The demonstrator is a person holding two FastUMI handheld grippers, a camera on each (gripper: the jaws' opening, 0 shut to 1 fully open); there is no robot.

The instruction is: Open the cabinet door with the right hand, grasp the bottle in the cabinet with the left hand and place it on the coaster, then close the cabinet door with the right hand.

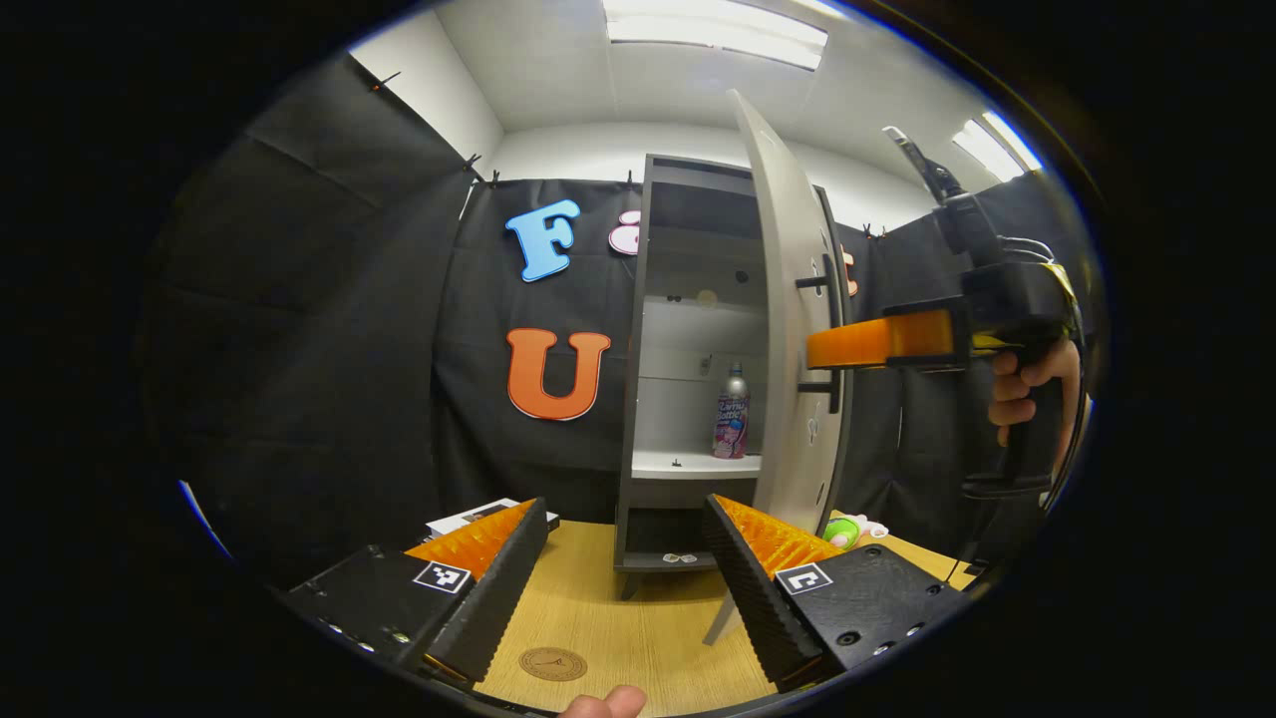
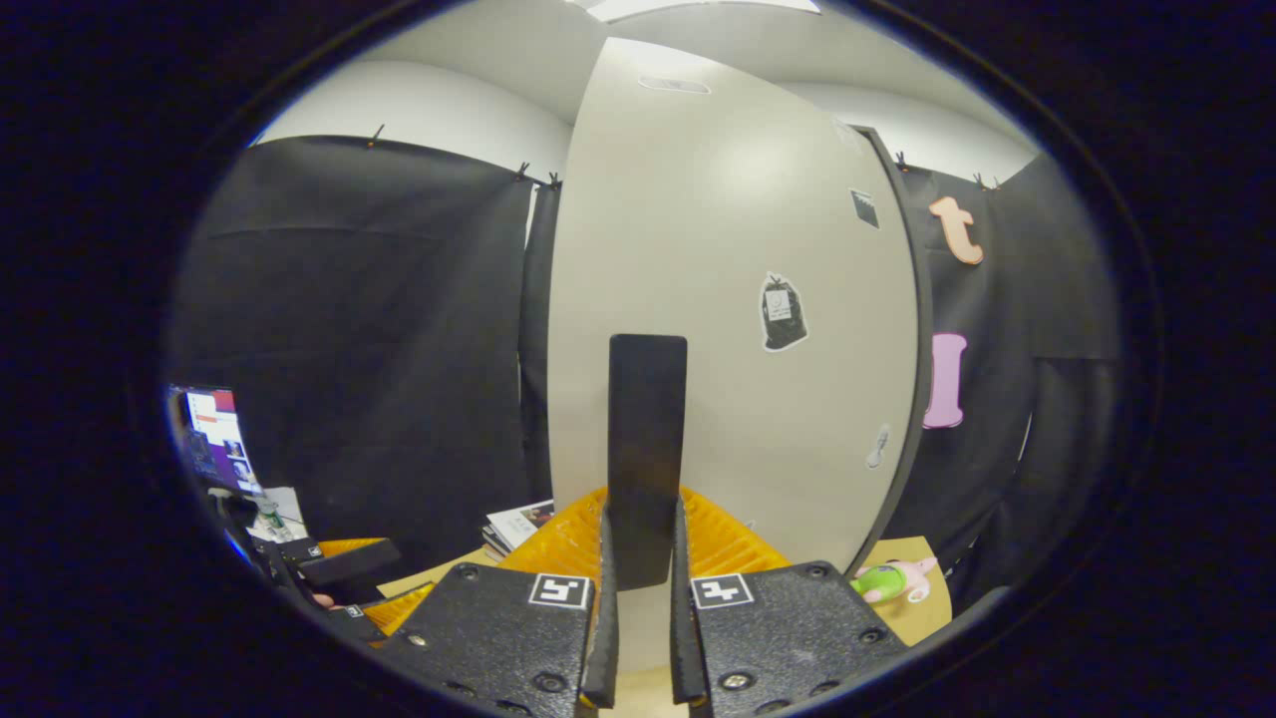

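Observation:
The grey cabinet stands on the table with its door swung wide. On the middle shelf stands a silver bottle with a pink label, upright. A round brown coaster lies on the wooden table just in front of my left gripper, which is open with nothing between its fingers, low and well short of the cabinet. My right gripper, held by a hand, is shut on the door's black handle. In the right gripper view the handle sits clamped in the right gripper against the door.
A green and pink toy lies on the table right of the door, also in the right gripper view as the toy. A stack of books sits at the left of the cabinet. A monitor glows far off.

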